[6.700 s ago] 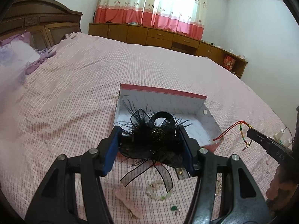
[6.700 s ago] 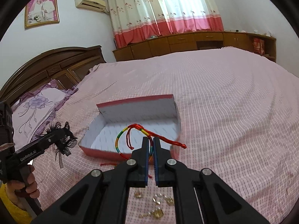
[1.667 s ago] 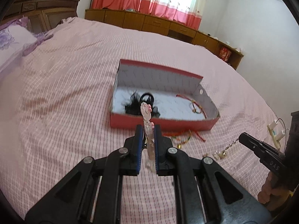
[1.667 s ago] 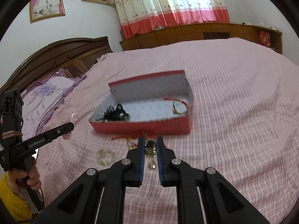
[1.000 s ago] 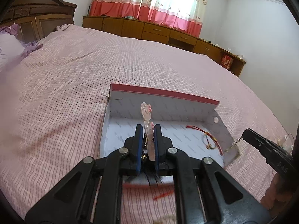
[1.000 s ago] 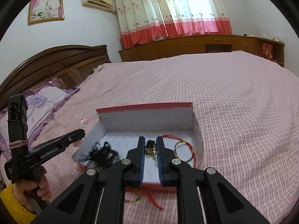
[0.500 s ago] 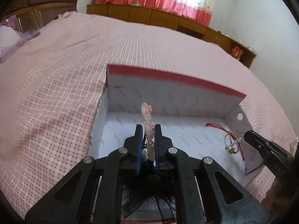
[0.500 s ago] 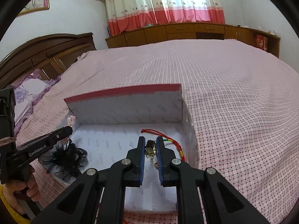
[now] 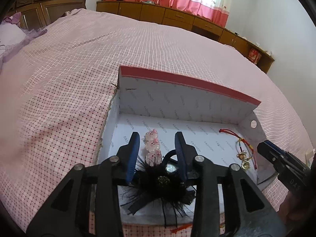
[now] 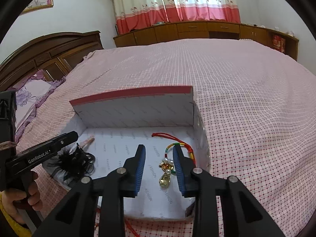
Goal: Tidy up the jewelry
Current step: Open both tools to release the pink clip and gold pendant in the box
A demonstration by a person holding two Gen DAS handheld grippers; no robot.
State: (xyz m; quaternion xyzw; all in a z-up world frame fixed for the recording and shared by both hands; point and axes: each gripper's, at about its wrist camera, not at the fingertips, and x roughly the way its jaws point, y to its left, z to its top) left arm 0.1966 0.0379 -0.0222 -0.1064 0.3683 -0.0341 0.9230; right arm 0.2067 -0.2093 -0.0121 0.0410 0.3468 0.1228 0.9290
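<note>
A red box (image 9: 187, 83) with white lining lies open on the bed. My left gripper (image 9: 157, 137) hangs over its near left corner, jaws opening. The clear pink hair clip (image 9: 152, 146) lies loose between the blue pads, resting against a black feather hairpiece (image 9: 162, 183). My right gripper (image 10: 159, 152) is over the box's right end (image 10: 132, 96), jaws opening too. The gold bell charm (image 10: 165, 179) lies on the lining between its pads, untouched, beside the rainbow cord bracelet (image 10: 177, 146). Each view shows the other gripper from the side: the right gripper (image 9: 264, 148) and the left gripper (image 10: 59, 144).
The box sits on a pink checked bedspread (image 9: 59, 98). A red cord (image 10: 130, 225) lies on the cover in front of the box. A purple pillow (image 10: 29, 90) and dark headboard (image 10: 49, 47) stand at the left, with wooden cabinets (image 10: 197, 29) behind the bed.
Both grippers came down into the box, then their jaws parted. The pink clip and the gold charm left the pads and now lie on the box floor.
</note>
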